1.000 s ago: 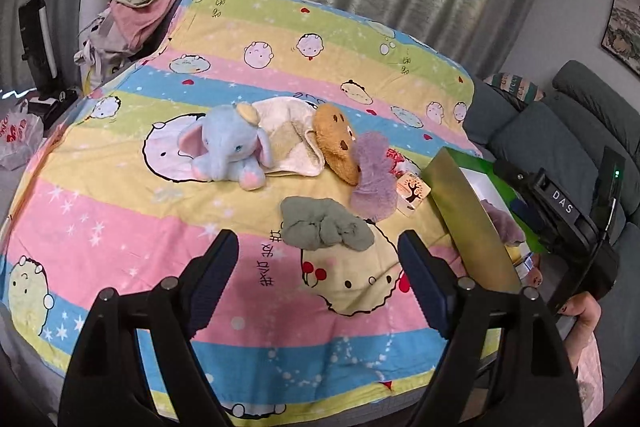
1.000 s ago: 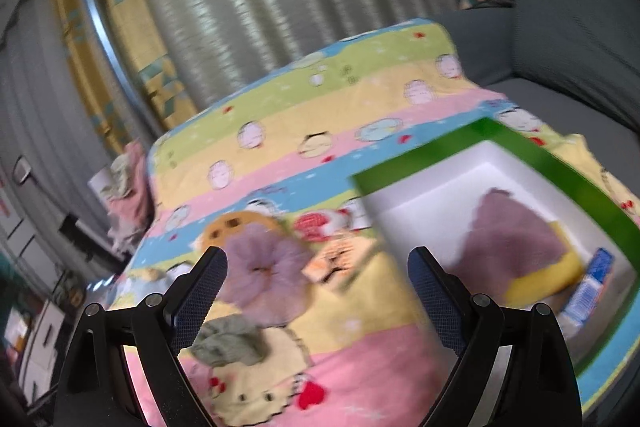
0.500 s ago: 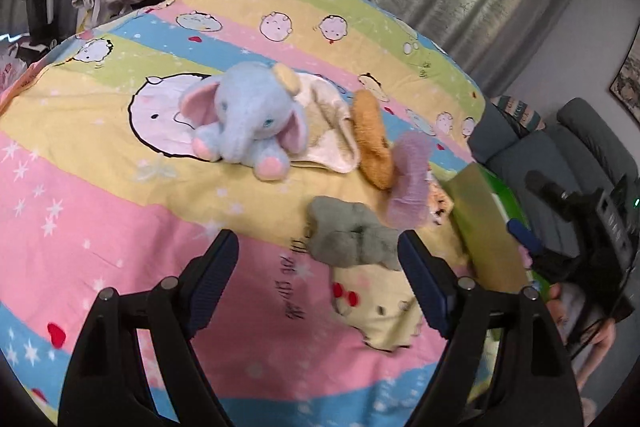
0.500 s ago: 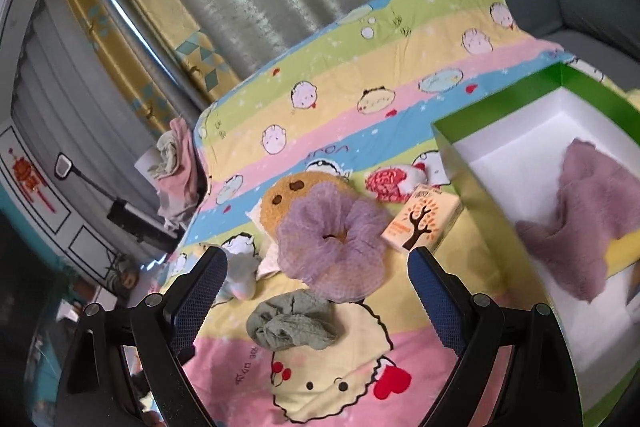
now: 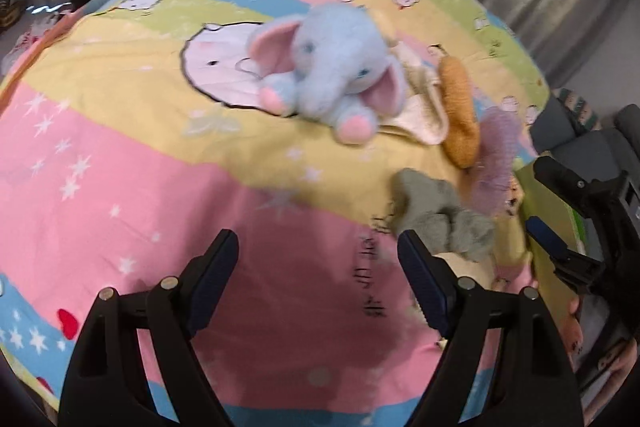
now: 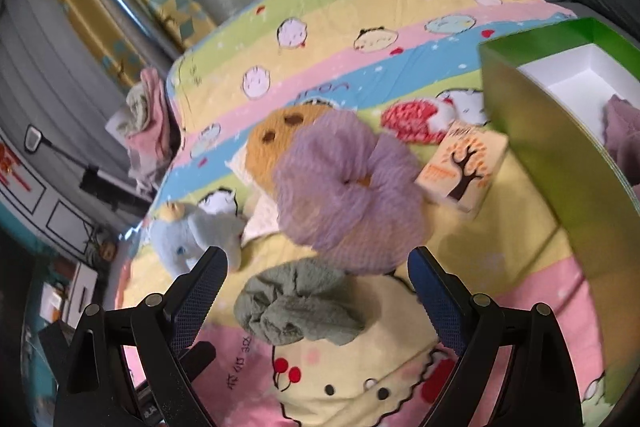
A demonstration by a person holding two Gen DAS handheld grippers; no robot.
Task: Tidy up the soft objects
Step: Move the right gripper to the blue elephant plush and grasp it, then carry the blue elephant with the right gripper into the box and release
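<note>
Moved since a second ago: both grippers have dropped closer to the bed, so the toys look a lot bigger now, and the right one has swung off the box toward the scrunchies.
Left gripper [image 5: 318,279]: fingers spread wide, nothing between them, hovering over a pink stripe of the bedspread [image 5: 120,167].
Right gripper [image 6: 318,291]: fingers wide too, empty, pointing down at the green scrunchie [image 6: 300,307], which sits in the gap between them in its own view but untouched.
Purple scrunchie [image 6: 348,183]: just behind the green one, partly overlapping the orange plush [image 6: 276,143].
Blue elephant [image 5: 336,71]: sitting on the bed, leaning on a cream cloth [image 5: 420,115], left of the orange plush.
Small carton with a tree print [image 6: 460,167]: lying between the purple scrunchie and the green box [image 6: 552,131].
Green box: at the bed's right edge, white inside, with a purplish cloth [image 6: 622,131] already in it.
Red-and-white plush [image 6: 416,117]: behind the carton, kind of blurry.
Laundry pile [image 6: 146,115]: at the far corner of the bed.
</note>
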